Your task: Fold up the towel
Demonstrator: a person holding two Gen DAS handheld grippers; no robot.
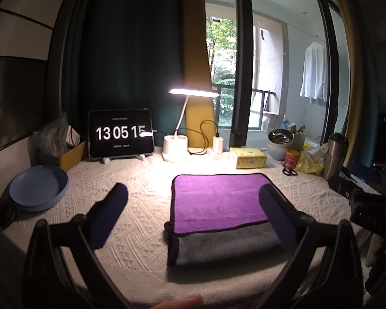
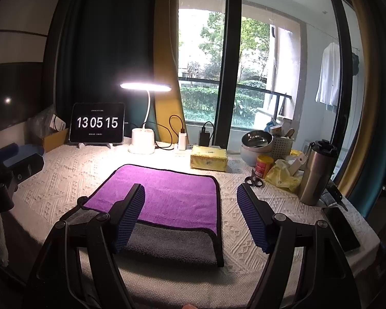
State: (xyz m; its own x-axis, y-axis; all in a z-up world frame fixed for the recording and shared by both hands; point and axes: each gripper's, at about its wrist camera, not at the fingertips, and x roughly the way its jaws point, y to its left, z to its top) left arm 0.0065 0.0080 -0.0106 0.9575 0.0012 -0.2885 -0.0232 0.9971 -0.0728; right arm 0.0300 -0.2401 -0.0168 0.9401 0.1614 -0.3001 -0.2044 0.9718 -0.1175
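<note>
The towel [image 1: 218, 211] lies on the white textured tablecloth [image 1: 141, 221], near the front edge of the table. It is folded once: the purple face is on top and reaches toward the lamp, while a grey band of the lower layer shows along the near side. A dark trim runs round the purple layer. The near left corner of the purple layer is slightly bunched; the other edges lie flat.

The left gripper [image 1: 193, 200] is held above the near part of the table with its fingers spread wide. Its right finger sits over the right part of the towel in the left wrist view; its left finger is over bare cloth. Nothing is between the fingers. The right gripper [image 2: 190, 198] is likewise spread wide and holds nothing. Its left finger sits over the towel's near left part, its right finger over the cloth just past the towel's right edge. Whether either finger touches the fabric cannot be told.

Farther back stand a blue plate [image 1: 38, 188] at left, a yellow tissue pack [image 2: 209, 157], a steel flask [image 2: 315, 172] at right, a lit desk lamp [image 2: 145, 86] and a tablet [image 2: 97, 123] reading 13 05 15. A phone [image 2: 341, 228] lies at the right table edge. Items behind the flask are crowded and hard to make out.
</note>
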